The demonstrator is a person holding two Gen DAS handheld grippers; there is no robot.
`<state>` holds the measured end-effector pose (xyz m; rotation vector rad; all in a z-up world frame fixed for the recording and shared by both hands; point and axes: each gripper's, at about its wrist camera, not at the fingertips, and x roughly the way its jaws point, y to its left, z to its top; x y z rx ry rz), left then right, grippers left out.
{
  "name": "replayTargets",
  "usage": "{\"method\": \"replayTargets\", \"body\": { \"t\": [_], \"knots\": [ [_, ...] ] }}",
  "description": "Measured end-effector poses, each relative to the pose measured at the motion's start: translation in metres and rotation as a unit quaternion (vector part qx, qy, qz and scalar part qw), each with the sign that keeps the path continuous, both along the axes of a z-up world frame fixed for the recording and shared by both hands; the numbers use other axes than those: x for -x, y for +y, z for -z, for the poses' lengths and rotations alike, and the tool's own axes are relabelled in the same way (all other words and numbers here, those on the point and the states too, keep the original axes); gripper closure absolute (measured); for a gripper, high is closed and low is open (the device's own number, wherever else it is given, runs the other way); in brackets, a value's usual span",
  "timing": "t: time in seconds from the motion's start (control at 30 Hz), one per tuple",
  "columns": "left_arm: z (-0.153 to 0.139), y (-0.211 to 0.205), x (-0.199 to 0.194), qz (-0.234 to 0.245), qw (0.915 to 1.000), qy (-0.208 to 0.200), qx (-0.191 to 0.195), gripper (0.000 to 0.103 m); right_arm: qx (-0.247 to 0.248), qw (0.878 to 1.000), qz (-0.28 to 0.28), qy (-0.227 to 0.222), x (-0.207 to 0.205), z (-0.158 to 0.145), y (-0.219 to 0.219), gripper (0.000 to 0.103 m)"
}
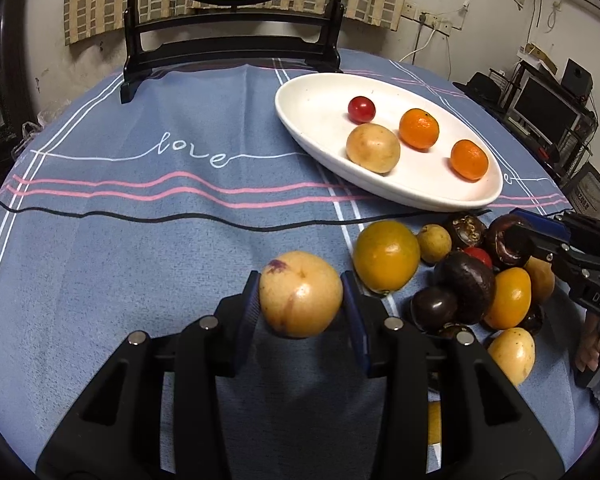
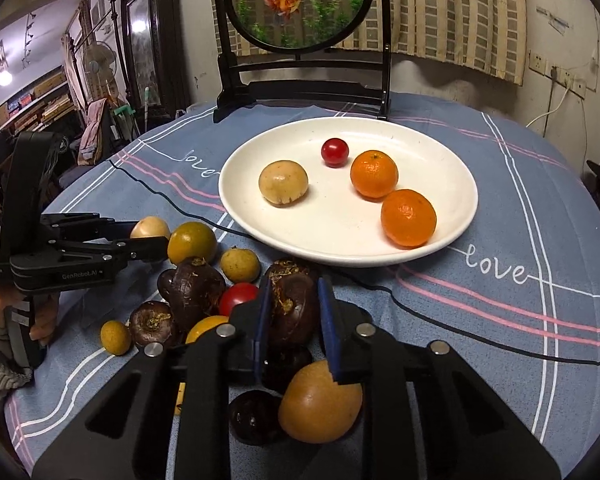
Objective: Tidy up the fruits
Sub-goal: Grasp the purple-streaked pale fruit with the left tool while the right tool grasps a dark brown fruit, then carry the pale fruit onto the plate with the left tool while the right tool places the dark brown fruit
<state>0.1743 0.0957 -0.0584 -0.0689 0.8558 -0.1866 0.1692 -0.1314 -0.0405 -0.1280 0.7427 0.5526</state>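
My left gripper (image 1: 300,300) is shut on a round tan fruit (image 1: 300,294) with a purple blotch, held just above the cloth. From the right wrist view that gripper (image 2: 156,238) comes in from the left with the tan fruit (image 2: 150,227) at its tips. My right gripper (image 2: 292,308) is shut on a dark brown water chestnut (image 2: 290,304) at the edge of the fruit pile (image 2: 192,276). In the left wrist view the right gripper (image 1: 518,236) clamps that chestnut (image 1: 502,240). A white plate (image 2: 440,152) holds a cherry tomato (image 2: 334,152), a tan fruit (image 2: 283,182) and two mandarins (image 2: 374,173).
Loose fruit lies near the plate: a yellow-green citrus (image 1: 386,255), small longans (image 1: 433,243), dark chestnuts (image 1: 466,286), a red tomato (image 2: 238,295). A black-framed round screen (image 2: 300,4) stands at the table's far edge. A hand (image 1: 596,350) grips the right handle.
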Motion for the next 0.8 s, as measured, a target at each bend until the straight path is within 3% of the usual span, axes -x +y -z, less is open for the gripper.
{"method": "replayTargets", "body": {
  "t": [0.2, 0.47, 0.8],
  "knots": [
    [0.001, 0.001, -0.001, 0.000, 1.0000, 0.006, 0.004, 0.062, 0.015, 1.000, -0.013, -0.001, 0.009, 0.005, 0.009, 0.081],
    [0.001, 0.002, -0.001, 0.000, 1.0000, 0.005, 0.008, 0.062, -0.014, 1.000, -0.013, 0.014, 0.011, 0.003, 0.003, 0.082],
    [-0.032, -0.015, 0.024, 0.015, 0.9969, -0.077, 0.000, 0.063, -0.105, 0.994, 0.031, 0.009, 0.010, -0.027, -0.043, 0.082]
  ]
}}
